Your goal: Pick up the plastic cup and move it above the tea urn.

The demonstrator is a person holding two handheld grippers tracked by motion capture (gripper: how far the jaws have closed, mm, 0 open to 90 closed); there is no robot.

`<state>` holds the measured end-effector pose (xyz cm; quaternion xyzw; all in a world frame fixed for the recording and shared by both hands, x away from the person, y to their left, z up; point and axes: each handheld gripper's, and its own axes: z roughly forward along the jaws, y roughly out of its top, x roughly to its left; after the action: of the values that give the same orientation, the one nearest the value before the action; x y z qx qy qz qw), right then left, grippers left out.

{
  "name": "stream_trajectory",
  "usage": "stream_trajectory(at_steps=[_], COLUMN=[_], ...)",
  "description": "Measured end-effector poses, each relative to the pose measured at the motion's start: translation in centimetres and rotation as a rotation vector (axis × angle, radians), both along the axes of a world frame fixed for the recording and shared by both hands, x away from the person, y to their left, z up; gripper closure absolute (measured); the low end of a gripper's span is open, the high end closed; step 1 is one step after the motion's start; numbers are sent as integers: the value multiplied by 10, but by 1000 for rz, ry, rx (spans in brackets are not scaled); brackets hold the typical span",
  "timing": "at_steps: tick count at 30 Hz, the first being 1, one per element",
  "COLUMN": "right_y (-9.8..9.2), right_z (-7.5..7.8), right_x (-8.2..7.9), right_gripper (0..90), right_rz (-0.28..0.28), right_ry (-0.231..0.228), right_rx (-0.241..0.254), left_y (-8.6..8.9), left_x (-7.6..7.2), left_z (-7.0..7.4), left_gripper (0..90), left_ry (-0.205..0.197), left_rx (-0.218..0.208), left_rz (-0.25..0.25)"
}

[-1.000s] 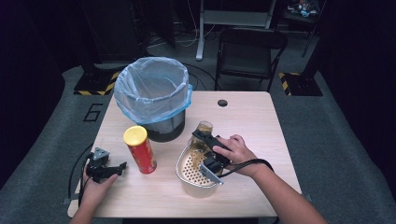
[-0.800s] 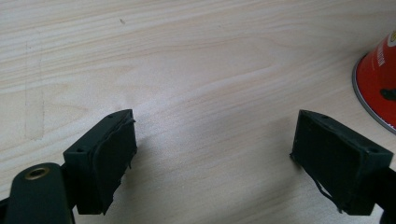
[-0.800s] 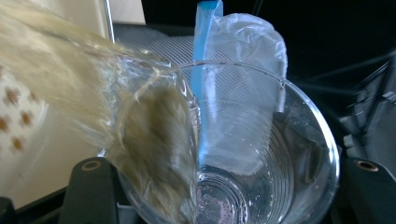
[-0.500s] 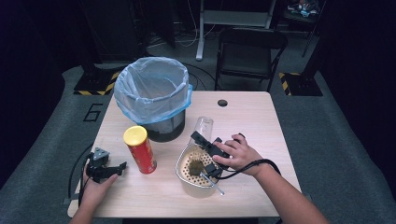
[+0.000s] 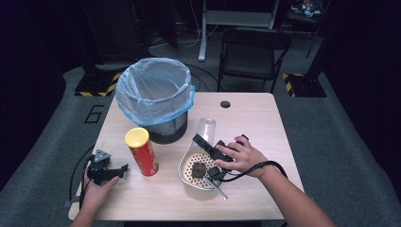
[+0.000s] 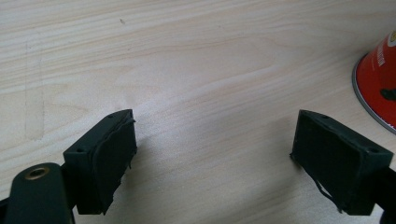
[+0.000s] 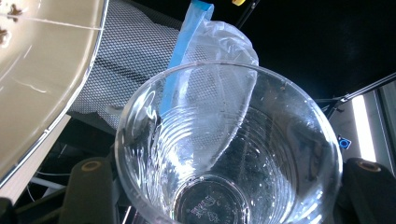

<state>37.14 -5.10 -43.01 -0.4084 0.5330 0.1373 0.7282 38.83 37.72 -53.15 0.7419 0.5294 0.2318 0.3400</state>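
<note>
The right gripper (image 5: 204, 138) still clenched the clear cup (image 5: 206, 128), but the brown stuff seen in it a second before was gone — a dark lump now lay in the strainer (image 5: 185, 165), so the emptying looked done. The left gripper (image 5: 124, 168) rested on the surface (image 5: 255, 118), fingers released.
</note>
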Motion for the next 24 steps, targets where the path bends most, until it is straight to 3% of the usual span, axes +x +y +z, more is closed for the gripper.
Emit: stream_trajectory(at_steps=[24], right_y=[-1], right_z=[0], right_x=[-1], right_gripper=[324], right_rz=[-7], right_ry=[18], right_rx=[3], left_y=[0], left_x=[0], left_z=[0], left_gripper=[134], left_ry=[0], left_rx=[0], left_rz=[0])
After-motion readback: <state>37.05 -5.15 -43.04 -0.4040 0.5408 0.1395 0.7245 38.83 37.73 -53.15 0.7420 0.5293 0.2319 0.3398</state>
